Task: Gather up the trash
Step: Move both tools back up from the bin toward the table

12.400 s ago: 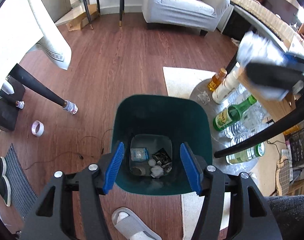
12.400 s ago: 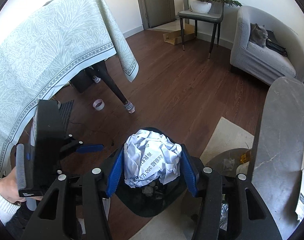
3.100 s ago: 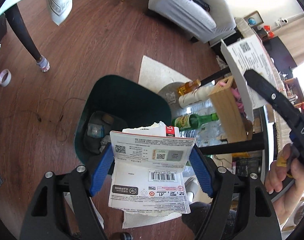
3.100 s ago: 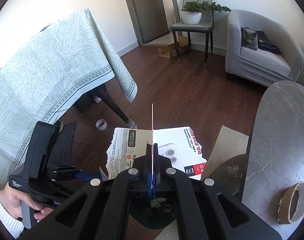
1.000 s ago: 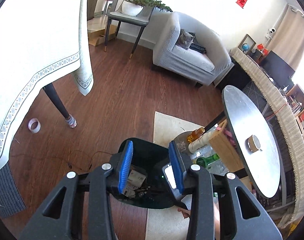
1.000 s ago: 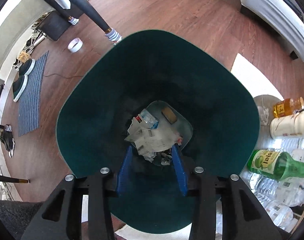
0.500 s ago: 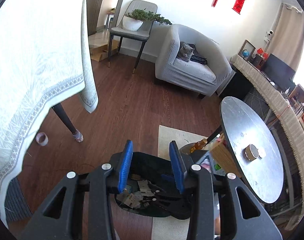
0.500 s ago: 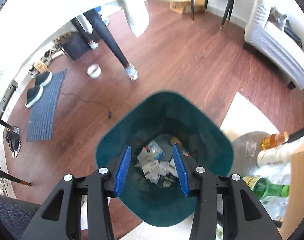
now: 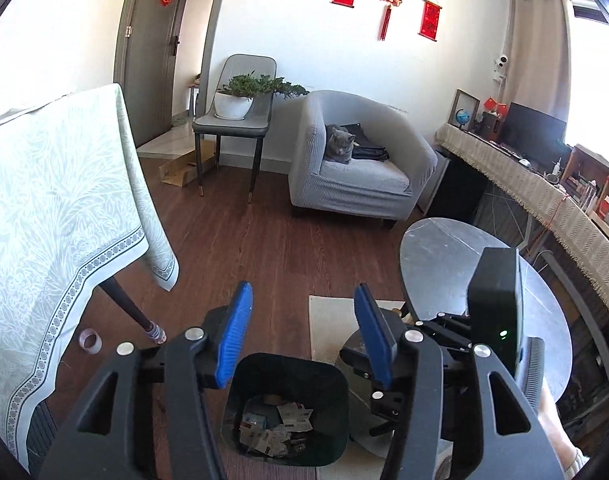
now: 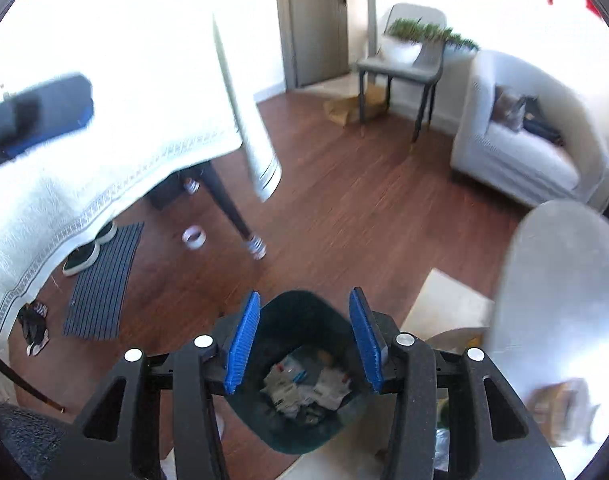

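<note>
The right wrist view is motion-blurred: the papers in the green bin [image 10: 304, 432] are unreadable, and the brown object [image 10: 560, 404] at the round table's [image 10: 560, 280] near edge has no clear shape. The left gripper [image 10: 36, 116] is a smear at the left edge. The right gripper's [image 9: 384, 392] fingers hide behind the left gripper's frame.

one green bin [image 9: 336, 384], one grey cat [image 9: 338, 145], one armchair [image 9: 360, 184], one tape roll [image 9: 90, 340], two tables.
</note>
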Demonstrator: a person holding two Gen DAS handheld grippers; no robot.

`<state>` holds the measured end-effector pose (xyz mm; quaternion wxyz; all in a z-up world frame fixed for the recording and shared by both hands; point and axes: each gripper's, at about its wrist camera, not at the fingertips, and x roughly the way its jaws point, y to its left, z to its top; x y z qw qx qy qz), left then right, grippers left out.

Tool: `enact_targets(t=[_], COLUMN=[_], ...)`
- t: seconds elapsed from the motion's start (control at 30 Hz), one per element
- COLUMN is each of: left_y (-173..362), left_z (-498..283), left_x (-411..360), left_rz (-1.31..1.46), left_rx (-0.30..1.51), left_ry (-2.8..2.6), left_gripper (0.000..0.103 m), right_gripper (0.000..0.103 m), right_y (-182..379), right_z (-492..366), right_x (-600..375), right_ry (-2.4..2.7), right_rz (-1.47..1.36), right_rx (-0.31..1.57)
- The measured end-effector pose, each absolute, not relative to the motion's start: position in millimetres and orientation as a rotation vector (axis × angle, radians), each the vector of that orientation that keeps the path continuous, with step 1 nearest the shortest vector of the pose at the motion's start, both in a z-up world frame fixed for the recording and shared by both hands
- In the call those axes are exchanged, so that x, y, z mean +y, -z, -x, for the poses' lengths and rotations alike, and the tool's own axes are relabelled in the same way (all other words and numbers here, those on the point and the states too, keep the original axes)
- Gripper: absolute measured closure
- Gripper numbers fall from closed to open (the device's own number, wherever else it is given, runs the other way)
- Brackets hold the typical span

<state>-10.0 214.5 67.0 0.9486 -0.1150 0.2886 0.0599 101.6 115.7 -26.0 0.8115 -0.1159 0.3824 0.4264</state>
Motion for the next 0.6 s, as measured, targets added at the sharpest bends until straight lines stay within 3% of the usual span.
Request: enact_targets(t=[0.6], left_y=[-54], left_z=[-37], left_x=[110], left_rz=[0.167], left_rx=[0.605], left_ry=[0.049], left_gripper=[0.028], right_gripper=[0.049], right_y=[-9], right_z=[-135], right_x=[-37], right_ry=[-0.684], right_rz=[0.127], right_rx=[0.744])
